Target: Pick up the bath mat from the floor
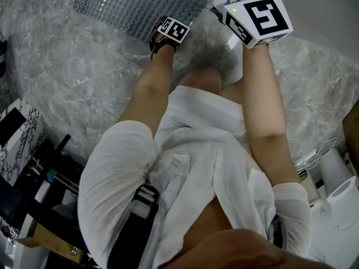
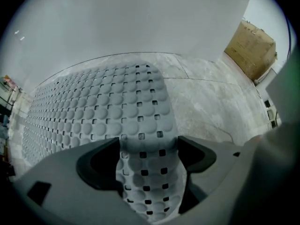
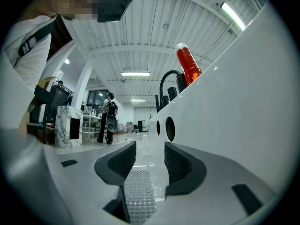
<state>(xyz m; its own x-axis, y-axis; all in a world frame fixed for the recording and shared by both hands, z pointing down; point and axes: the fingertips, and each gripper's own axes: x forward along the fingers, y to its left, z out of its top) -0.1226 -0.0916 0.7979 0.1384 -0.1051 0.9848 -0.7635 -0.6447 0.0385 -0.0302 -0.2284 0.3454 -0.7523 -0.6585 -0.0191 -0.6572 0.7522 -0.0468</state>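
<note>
Left gripper view: left gripper (image 2: pixel 147 153) stands spread, straddling the mat (image 2: pixel 93 111) end on the floor (image 2: pixel 211 102), apparently to pinch it; right gripper (image 3: pixel 145 161), likewise spread, holds nothing.

I log the bath mat (image 2: pixel 140 111) as pale grey, with rows of round bumps and small square holes. The floor (image 1: pixel 73 77) is grey marble with whitish veins. The left gripper (image 2: pixel 147 156) and right gripper (image 3: pixel 145 161) have light grey bodies. Their pads (image 3: pixel 119 159) are black, and I see fine ribbing on the right ones. The marker cube (image 1: pixel 261 17) is white with black squares. The shirt (image 1: pixel 190 150) is white, the bottle (image 3: pixel 188 64) red-orange with a white cap. The tub (image 3: pixel 243 102) is white and the cardboard box (image 2: pixel 248 48) brown.
</note>
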